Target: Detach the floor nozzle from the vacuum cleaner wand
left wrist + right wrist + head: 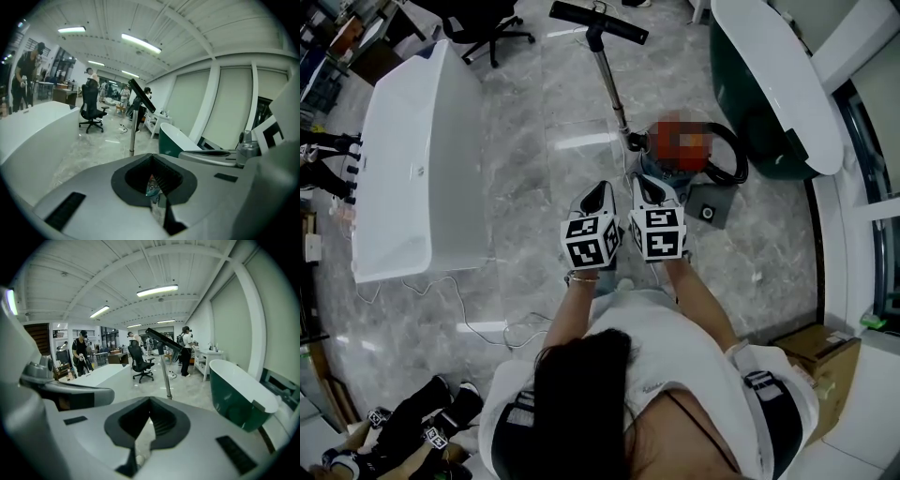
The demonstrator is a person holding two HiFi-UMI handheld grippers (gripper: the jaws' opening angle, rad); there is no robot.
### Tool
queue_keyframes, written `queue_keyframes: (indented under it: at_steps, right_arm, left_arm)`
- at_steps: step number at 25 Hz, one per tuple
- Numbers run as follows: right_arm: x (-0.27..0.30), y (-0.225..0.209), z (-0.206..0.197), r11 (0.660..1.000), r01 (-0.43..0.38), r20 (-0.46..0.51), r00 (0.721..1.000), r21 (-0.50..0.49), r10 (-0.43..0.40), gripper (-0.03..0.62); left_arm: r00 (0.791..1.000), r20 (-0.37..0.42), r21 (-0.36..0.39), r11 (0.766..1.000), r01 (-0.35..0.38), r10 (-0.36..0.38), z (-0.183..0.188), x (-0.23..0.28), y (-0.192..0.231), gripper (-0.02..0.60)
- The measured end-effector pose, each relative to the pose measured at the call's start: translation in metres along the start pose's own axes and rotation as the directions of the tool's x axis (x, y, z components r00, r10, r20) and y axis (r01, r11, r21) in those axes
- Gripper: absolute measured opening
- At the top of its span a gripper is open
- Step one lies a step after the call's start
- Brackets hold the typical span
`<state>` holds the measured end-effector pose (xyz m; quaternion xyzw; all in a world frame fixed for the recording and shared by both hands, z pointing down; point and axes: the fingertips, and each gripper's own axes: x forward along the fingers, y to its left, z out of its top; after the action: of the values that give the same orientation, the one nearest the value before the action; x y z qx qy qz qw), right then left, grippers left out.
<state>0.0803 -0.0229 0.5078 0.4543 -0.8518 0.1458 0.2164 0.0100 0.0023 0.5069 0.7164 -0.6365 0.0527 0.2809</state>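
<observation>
**Ana:** Floor nozzle: how many are there, and where?

**Ben:** One, a black bar. It sits on the far end of the single metal wand and is joined to it. It is ahead of both hand-held grippers and well apart from them. In the right gripper view the wand stands nearly upright, with the nozzle tilted at its top, off the floor.

**Ana:** And the hand-held grippers?

**Ben:** Two, side by side and close together, each carrying one marker cube. The left hand-held gripper is clenched, jaws together with nothing between them. The right hand-held gripper is the same, clenched on nothing. Both point toward the wand's lower end.

**Ana:** What is down there?

**Ben:** One vacuum body, hard to make out, with one black hose looping at its right side. One small grey square thing lies on the floor just beside it.

**Ana:** Anything else?

**Ben:** Two bathtubs: one white bathtub at the left and one dark green bathtub with a white rim at the right. The wand stands between them. One black office chair is beyond the white one, and one cardboard box is at the lower right. One thin white cable trails over the marble floor.
</observation>
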Motion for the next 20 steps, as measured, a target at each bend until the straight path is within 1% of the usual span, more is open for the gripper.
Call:
queue_keyframes:
  at_steps: [3, 5, 10, 15, 20]
  right_arm:
    - [0.009, -0.002, 0.003, 1.000, -0.007, -0.007, 1.000, 0.030, 0.007, 0.015]
    - [0.014, -0.003, 0.003, 0.999, -0.007, -0.015, 1.000, 0.048, 0.008, 0.015]
    - [0.027, -0.010, 0.008, 0.999, 0.010, -0.026, 1.000, 0.039, -0.009, 0.015]
    - [0.042, -0.014, 0.012, 0.998, 0.019, -0.043, 0.999, 0.060, -0.016, 0.015]
    - [0.059, -0.021, 0.022, 0.996, 0.035, -0.048, 0.998, 0.077, -0.031, 0.015]
  left_arm:
    - [1.000, 0.020, -0.012, 1.000, 0.024, -0.024, 0.012, 0.006, 0.001, 0.005]
    - [0.999, 0.031, -0.005, 0.999, 0.036, -0.036, 0.018, 0.011, 0.003, 0.005]
    - [0.999, 0.017, -0.005, 0.999, 0.038, -0.038, 0.025, 0.026, 0.009, 0.005]
    - [0.998, -0.002, 0.001, 0.998, 0.062, -0.062, 0.031, 0.041, 0.010, 0.005]
    - [0.997, 0.002, 0.020, 0.997, 0.079, -0.079, 0.047, 0.058, 0.018, 0.005]
